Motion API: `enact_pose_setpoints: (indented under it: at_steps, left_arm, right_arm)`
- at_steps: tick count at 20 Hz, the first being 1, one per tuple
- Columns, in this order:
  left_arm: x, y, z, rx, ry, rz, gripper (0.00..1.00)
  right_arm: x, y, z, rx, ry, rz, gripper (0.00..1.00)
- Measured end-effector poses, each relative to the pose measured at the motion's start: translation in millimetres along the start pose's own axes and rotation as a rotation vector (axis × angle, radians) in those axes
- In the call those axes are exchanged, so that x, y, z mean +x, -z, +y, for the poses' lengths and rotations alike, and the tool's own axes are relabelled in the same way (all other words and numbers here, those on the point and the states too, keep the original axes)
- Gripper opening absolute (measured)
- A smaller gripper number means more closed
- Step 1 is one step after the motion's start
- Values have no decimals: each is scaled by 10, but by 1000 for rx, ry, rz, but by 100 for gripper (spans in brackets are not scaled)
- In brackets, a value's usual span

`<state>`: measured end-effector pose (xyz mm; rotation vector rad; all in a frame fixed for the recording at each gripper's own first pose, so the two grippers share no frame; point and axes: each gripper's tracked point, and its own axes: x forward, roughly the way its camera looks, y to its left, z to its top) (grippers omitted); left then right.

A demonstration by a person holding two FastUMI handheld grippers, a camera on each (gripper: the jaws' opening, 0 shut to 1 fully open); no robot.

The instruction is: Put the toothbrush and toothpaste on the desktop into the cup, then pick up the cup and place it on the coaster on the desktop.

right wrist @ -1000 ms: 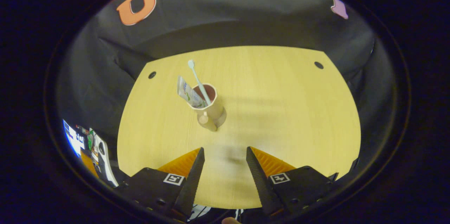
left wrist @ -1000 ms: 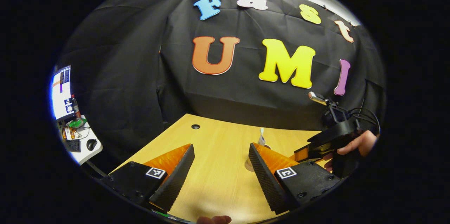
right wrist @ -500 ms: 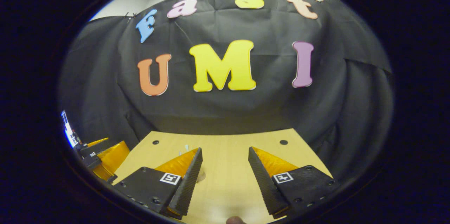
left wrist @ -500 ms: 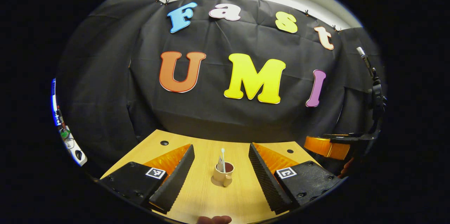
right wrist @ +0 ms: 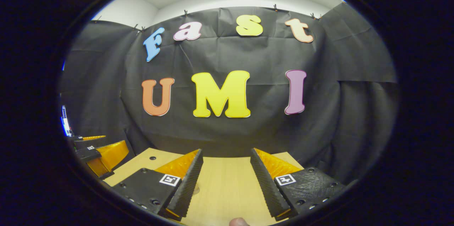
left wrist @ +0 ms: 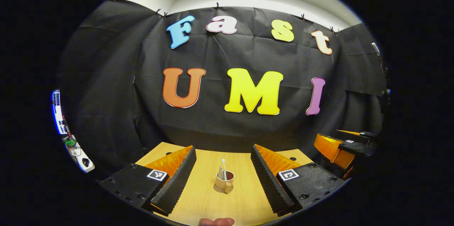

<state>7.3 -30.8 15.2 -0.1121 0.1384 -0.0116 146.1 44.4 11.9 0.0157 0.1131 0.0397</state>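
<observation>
Both tools withdrew; cup [left wrist: 224, 182] ahead.

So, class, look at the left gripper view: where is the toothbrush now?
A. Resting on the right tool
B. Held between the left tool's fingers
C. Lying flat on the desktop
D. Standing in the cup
D: the toothbrush stands upright in the cup, which sits on the coaster, apart from the open left tool.
</observation>
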Motion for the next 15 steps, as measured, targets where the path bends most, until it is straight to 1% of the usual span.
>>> enact_pose_setpoints:
  at_steps: [3, 6, 14, 15]
  left_arm:
    - [5, -56, 49, -8, -13, -6, 98]
    - [28, -93, 125, -12, -31, -10, 98]
    - [74, -132, 291, -12, -59, -14, 98]
    - [92, -141, 305, -12, -61, -12, 89]
  right_arm:
    - [-19, 7, -14, -16, -16, -4, 82]
    - [4, 40, -7, 19, -31, 8, 82]
    - [-33, 10, -12, 15, -21, -9, 83]
    - [-31, 14, -23, 17, -19, -4, 84]
